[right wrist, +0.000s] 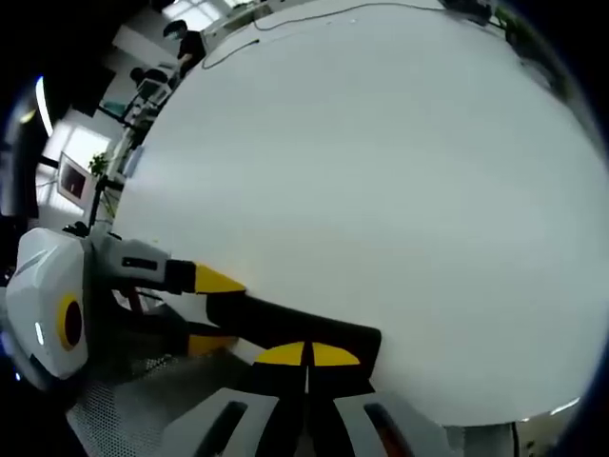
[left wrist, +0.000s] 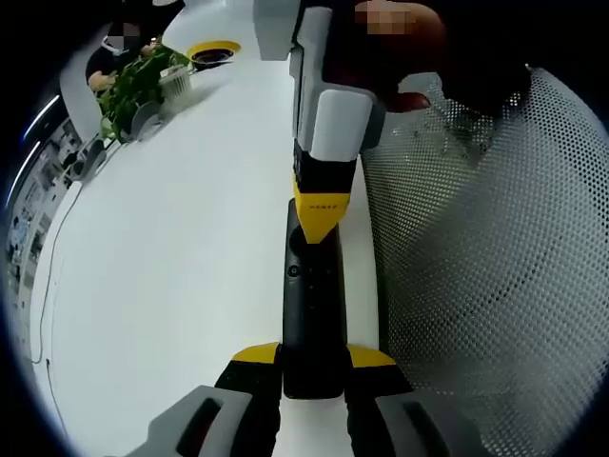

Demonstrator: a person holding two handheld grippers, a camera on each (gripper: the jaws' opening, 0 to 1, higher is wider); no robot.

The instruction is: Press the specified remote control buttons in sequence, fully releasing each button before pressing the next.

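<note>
Left gripper view showed my left gripper [left wrist: 312,367] pinching the near end of the slim black plastic remote control [left wrist: 312,305] on the white table [left wrist: 171,286]. My right gripper [right wrist: 306,354], jaws pressed together, touched its far end. Light, stiff, slick-looking; long axis ran between the grippers.

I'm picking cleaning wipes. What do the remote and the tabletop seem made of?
Remote: likely matte black plastic; even, dull surface with small moulded buttons. Tabletop: smooth white, perhaps laminate or painted board; uniform, no grain, with a soft sheen. Neither material is certain from looks alone.
</note>
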